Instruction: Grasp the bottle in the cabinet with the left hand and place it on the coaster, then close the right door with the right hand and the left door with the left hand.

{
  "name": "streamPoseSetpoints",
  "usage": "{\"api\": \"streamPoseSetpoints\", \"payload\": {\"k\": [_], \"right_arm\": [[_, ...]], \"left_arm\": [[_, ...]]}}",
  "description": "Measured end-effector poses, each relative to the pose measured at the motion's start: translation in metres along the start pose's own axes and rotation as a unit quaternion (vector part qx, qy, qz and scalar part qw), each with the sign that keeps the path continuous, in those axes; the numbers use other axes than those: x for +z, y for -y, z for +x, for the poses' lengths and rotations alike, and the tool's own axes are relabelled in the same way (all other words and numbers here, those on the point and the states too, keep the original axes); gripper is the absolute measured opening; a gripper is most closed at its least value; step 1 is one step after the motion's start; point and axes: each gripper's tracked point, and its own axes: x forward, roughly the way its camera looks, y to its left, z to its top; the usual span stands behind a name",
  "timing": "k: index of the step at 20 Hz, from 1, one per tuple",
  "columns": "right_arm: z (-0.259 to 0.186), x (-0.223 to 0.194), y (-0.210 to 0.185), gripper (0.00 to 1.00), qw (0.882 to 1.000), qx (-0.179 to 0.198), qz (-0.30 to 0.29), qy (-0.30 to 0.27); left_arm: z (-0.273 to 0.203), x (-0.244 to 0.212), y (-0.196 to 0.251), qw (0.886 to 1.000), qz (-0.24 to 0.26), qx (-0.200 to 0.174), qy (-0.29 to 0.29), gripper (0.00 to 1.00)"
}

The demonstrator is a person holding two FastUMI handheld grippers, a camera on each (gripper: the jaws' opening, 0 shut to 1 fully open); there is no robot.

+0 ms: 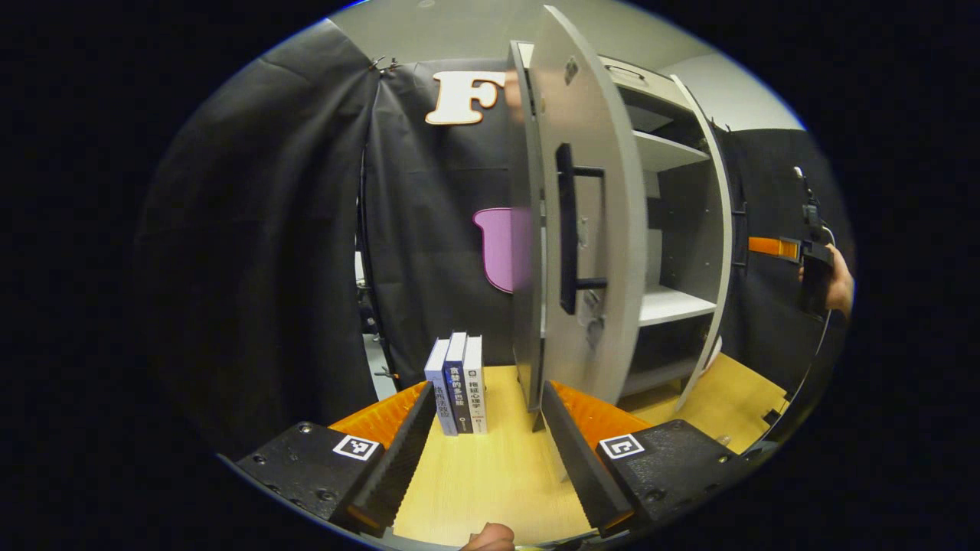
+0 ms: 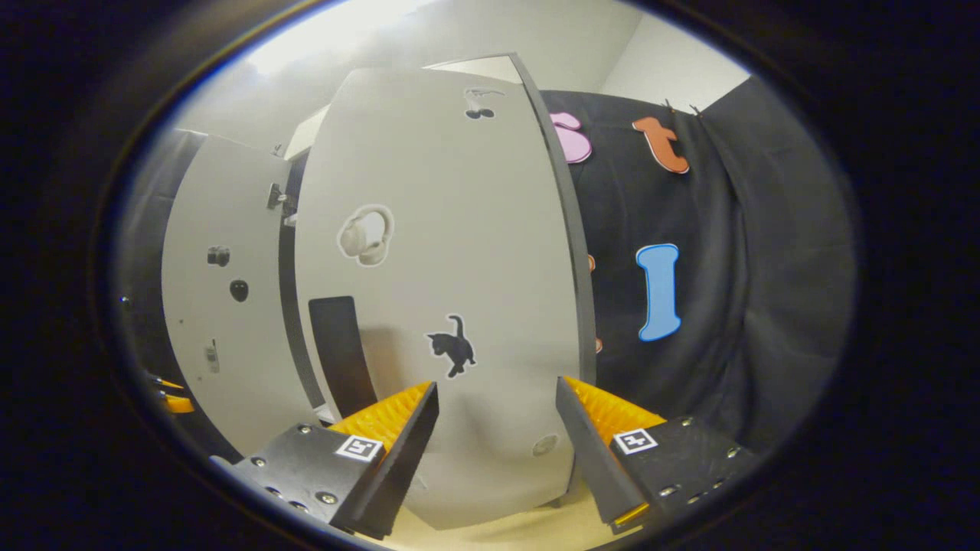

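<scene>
A pale grey cabinet (image 1: 674, 229) stood on a light wood-grain table (image 1: 490, 474) inside a booth hung with black cloth (image 1: 253, 252). In the left gripper view, the left gripper (image 1: 482, 444) hovered low over the table with its two fingers spread wide and nothing between them. Just ahead of it stood the left door (image 1: 589, 229), swung open, its long dark handle (image 1: 566, 229) facing the camera. Beyond the door, white shelves (image 1: 674, 304) could be seen inside the cabinet; I could not make out a bottle on them, nor could I find the coaster.

Three books (image 1: 458, 383) stood upright, side by side and touching, on the table to the left of the door. Their spines carried printed writing, too small to read. At the far right edge of that view a hand (image 1: 838, 283) held the other tool, well apart from the cabinet.

In the right gripper view, the right gripper (image 2: 498, 444) was also spread open and empty, close in front of the outer face of the right door (image 2: 444, 268). That door bore small stickers: a black cat (image 2: 453, 346), a pair of white headphones (image 2: 366, 234) and a small dark mark near the top. A dark handle (image 2: 341, 352) ran down its left side. The left door (image 2: 222, 306) showed beyond it, with more small stickers. A white wall and ceiling (image 2: 475, 30) rose above the cloth.
</scene>
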Motion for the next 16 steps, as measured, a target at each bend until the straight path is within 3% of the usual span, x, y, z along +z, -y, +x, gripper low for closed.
{"api": "streamPoseSetpoints", "payload": {"k": [7,12,14,16], "right_arm": [[-0.024,0.005,0.010,0.94,0.999,-0.031,0.009,0.004],[-0.107,0.010,-0.008,0.94,1.000,-0.003,0.008,0.008],[-0.147,0.011,-0.012,0.94,1.000,0.012,0.006,-0.002],[-0.191,0.019,0.000,0.96,1.000,-0.014,0.007,-0.002]], "left_arm": [[0.047,0.049,-0.013,0.999,-0.022,-0.018,0.044,0.88],[0.052,0.087,0.006,0.996,-0.010,-0.047,0.076,0.89],[0.052,0.095,0.007,0.996,0.006,-0.027,0.082,0.87],[0.053,0.096,0.007,0.997,0.012,-0.007,0.079,0.85]]}}
